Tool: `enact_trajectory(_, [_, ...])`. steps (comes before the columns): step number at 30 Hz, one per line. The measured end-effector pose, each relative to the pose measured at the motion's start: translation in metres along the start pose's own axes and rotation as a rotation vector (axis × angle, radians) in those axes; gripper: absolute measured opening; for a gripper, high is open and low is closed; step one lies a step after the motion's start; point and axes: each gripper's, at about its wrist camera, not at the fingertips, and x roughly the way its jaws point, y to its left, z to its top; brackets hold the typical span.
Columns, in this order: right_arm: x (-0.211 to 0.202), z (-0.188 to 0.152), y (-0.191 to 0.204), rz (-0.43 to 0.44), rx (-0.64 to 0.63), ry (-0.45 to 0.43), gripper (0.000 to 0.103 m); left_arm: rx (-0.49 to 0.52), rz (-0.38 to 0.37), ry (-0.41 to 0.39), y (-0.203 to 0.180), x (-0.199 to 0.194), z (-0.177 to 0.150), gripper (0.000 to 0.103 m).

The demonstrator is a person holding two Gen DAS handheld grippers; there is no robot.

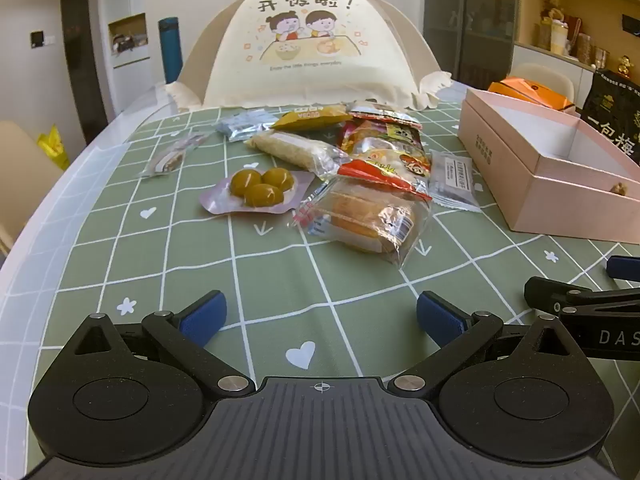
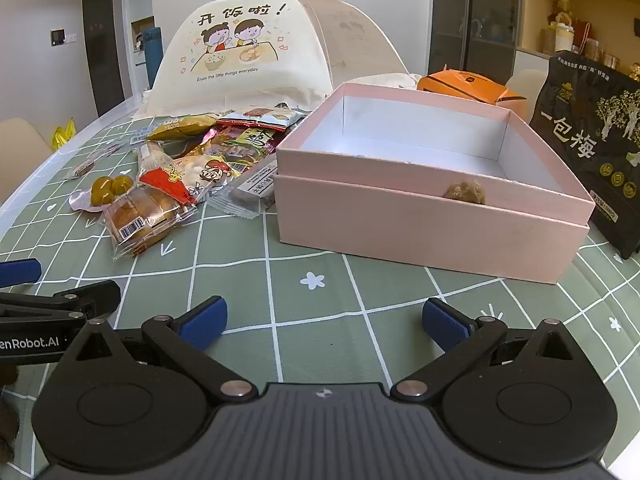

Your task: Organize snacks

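Tabletop [image 1: 120,248]: green grid cloth, fills the lower two thirds of both views and carries everything listed.

Food cover [image 1: 308,44]: cream dome with cartoon print, top centre in the left view; stands behind the snacks, out of the working area.

Box [image 2: 420,216]: pink, lid off and seated beneath it, centre right in the right view. Nearly empty, one small brown item by its near wall. Likely the destination, set open just beside the pile for short transfers.

Black bag [image 2: 588,140]: right edge, upright just behind the box.

Snacks [image 1: 360,168]: loose overlapping heap at centre of the left view, left of the box. None sorted yet, by the look of it.
- Cake pack [image 1: 364,216]: clear wrap, nearest item.
- Green-ball pack [image 1: 256,192]: left of it.

Left gripper [image 1: 320,316]: bottom centre, jaws fully spread, holding nothing, angled down toward the heap.

Right gripper [image 2: 324,318]: same condition, facing the box.
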Motion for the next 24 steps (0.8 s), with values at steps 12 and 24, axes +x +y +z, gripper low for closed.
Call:
enact_trajectory(12, [0.0000,0.0001,0.0000,-0.001,-0.001,-0.001,0.103,0.018,0.001,-0.006,-0.0014,0.0001,0.0004,0.103])
enact_trajectory(24, [0.0002,0.0002,-0.0002,-0.001,-0.001,-0.001,0.103,0.016,0.000,-0.006,-0.0010,-0.0004,-0.0003,0.103])
